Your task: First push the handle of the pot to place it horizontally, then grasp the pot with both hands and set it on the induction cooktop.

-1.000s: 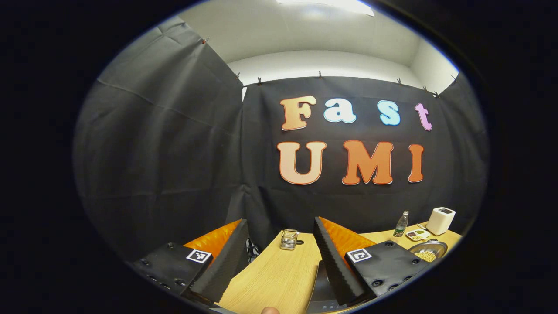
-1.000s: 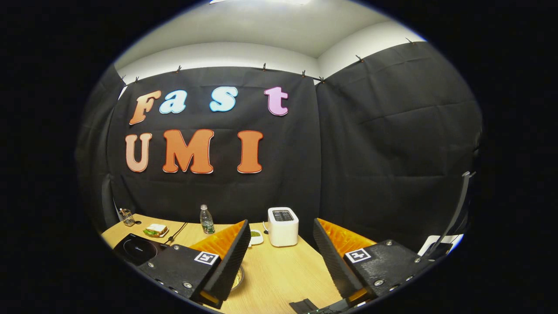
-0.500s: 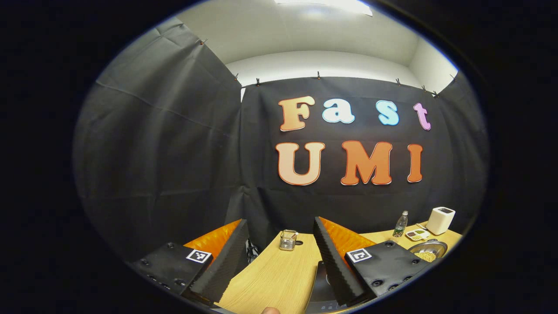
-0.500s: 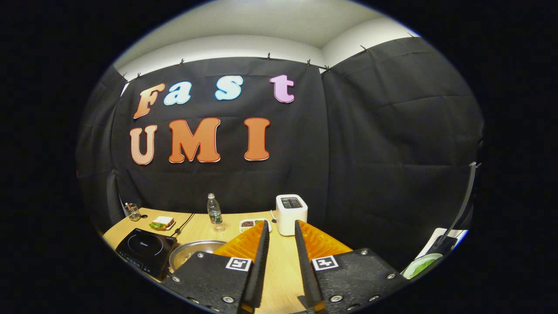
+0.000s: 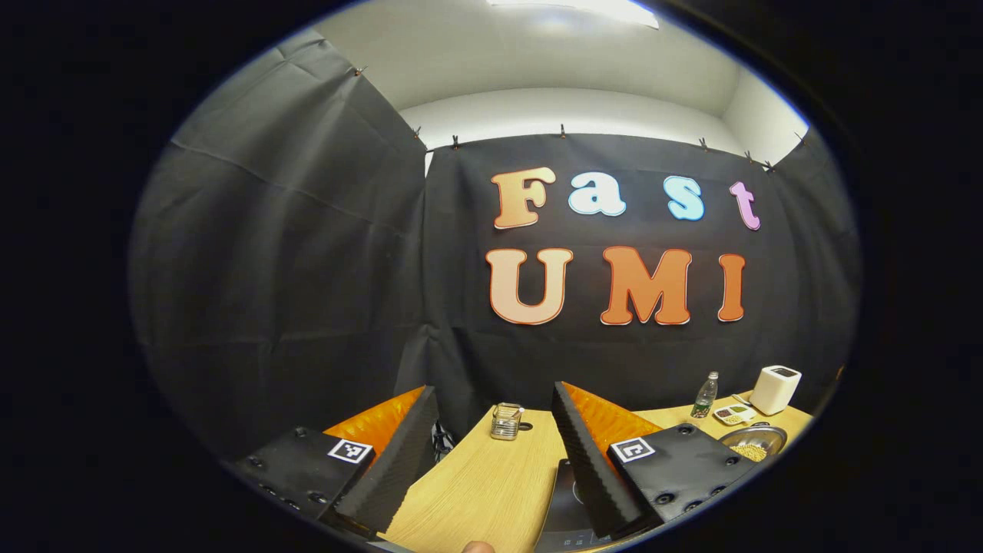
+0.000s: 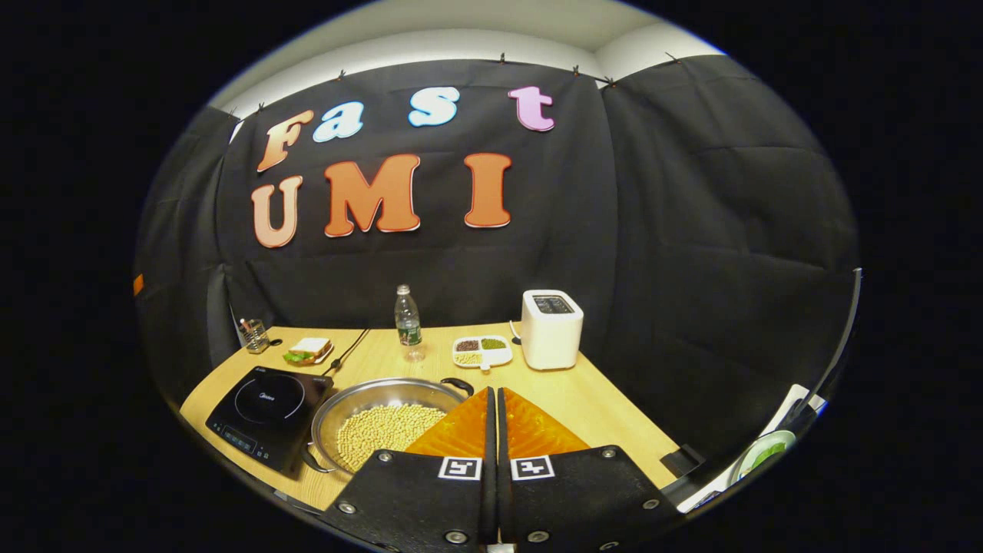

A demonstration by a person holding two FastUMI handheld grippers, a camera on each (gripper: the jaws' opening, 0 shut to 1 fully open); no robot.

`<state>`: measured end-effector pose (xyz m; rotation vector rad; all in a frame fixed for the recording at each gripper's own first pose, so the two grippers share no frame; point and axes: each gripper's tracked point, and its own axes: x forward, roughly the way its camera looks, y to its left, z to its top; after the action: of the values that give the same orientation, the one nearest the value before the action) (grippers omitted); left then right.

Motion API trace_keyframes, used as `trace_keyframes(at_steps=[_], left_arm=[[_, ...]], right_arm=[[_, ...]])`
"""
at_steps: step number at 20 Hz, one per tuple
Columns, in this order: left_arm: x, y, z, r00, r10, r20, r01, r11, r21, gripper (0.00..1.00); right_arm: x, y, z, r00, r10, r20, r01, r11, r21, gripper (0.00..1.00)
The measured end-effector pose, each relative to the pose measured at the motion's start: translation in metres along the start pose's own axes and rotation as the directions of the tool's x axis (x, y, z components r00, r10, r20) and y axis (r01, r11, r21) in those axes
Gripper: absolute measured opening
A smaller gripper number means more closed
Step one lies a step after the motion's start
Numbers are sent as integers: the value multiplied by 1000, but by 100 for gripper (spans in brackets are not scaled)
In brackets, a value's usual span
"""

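A wide steel pot (image 6: 384, 418) holding a layer of pale yellow beans sits on the wooden bench (image 6: 607, 415), touching or just beside the right edge of the black induction cooktop (image 6: 265, 407); farther back stand a divided dish (image 6: 481, 351) of dark, green and pale grains, a water bottle (image 6: 407, 321), a white toaster (image 6: 551, 329), a sandwich plate (image 6: 309, 351) and a small glass jar (image 6: 255, 336). The pot's two dark loop handles lie on a slanted line, one at the far right rim (image 6: 458, 384) and one at the near left rim (image 6: 313, 461). The right hand-held gripper (image 6: 494, 415) hovers at the pot's right edge with its fingers pressed together on nothing, open bench to its right, while the left hand-held gripper (image 5: 491, 445) is spread wide over bare bench near the left edge.
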<state>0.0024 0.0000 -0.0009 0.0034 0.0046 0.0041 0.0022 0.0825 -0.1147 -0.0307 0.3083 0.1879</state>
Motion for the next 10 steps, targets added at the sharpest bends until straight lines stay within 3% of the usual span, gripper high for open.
trace_keyframes(at_steps=[5,10], left_arm=[[1,-1,1,1000,-1,0,1,1000,-8,97],[1,-1,0,1000,-9,-1,9,1000,-6,97]], right_arm=[[5,36,-34,993,80,-85,-81,997,-11,0],[5,73,-69,970,169,-173,-175,984,-21,0]])
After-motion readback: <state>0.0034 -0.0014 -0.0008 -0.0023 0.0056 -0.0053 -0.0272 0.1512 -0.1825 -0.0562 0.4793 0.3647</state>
